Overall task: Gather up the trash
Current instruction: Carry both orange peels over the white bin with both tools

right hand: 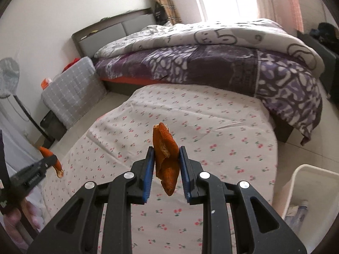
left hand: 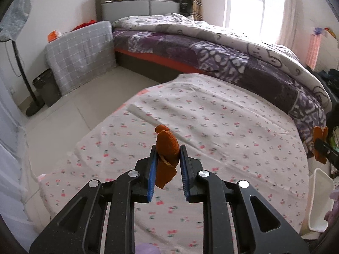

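Orange peel (left hand: 166,148) pinched in left gripper (left hand: 168,154); second peel (right hand: 166,156) pinched in right gripper (right hand: 166,155); both held clear above the floral-clothed table (right hand: 211,127). White bin (right hand: 313,182) at its right edge, probably their destination.

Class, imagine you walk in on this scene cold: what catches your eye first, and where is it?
First, the bright orange peel pinched in the left gripper, held above the cherry-print cloth. The right gripper grips a second peel piece the same way. Next, the white bin at the cloth's right edge, and the purple-patterned bed behind.
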A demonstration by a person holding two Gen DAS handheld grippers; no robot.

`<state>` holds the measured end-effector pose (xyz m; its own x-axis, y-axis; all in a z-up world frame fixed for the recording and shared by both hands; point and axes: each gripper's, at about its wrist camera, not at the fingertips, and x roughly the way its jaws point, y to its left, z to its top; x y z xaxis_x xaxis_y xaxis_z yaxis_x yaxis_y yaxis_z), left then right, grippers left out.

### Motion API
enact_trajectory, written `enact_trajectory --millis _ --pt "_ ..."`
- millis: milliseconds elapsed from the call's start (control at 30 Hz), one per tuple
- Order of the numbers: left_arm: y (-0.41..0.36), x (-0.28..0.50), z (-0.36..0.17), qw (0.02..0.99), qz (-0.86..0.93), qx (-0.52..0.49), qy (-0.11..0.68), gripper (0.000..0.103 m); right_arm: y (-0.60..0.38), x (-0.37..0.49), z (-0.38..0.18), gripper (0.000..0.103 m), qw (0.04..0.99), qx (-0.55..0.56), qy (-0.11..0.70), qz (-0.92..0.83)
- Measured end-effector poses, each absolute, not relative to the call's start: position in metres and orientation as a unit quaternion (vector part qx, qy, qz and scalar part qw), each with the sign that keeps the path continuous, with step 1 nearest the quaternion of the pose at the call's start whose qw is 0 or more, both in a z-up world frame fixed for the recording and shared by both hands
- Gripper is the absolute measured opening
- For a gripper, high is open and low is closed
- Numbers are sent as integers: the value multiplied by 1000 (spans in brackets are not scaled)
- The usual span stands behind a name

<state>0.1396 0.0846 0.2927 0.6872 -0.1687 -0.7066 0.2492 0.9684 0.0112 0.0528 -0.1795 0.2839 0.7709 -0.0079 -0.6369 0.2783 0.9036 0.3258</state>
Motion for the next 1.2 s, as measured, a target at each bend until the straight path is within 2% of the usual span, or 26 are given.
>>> enact_trajectory --millis 1200 --pt "-93 59 302 888 -269 100 359 20 -337 -83 295 24 873 287 308 -247"
